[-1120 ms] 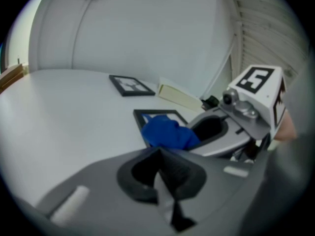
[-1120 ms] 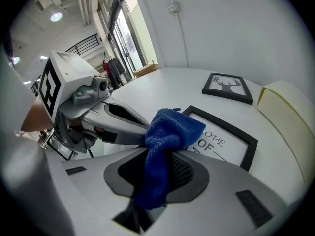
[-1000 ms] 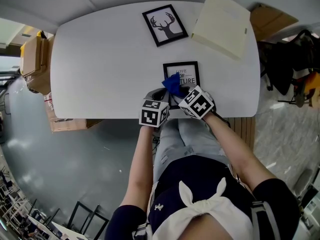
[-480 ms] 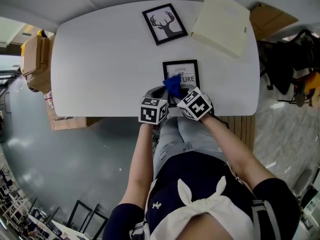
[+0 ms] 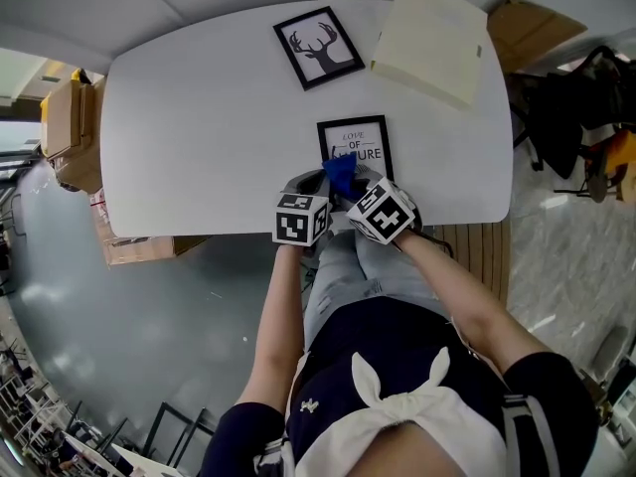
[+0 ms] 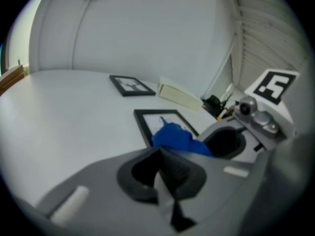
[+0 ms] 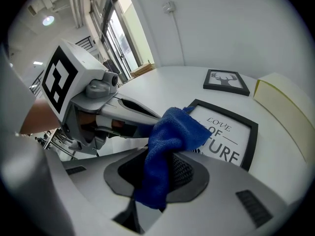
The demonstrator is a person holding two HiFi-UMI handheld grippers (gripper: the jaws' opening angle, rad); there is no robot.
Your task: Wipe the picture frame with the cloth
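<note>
Cloth (image 7: 170, 136) clamped in my right tool (image 7: 162, 178), left tool (image 6: 162, 173) closed empty, I'd press flat across the picture frame (image 7: 229, 132) just ahead.

White table (image 5: 199, 137) — deer frame (image 5: 318, 48), cream box (image 5: 429, 40) at back, lettered frame (image 5: 355, 139) nearer.

cloth: blue microfibre cloth (image 5: 341, 173) slid down the black rectangular picture frame (image 5: 356, 137) toward the frame's near edge, uncovering the start of its top printed word | gripper: right gripper (image 5: 350, 189) drew back from the frame's middle with it
</note>
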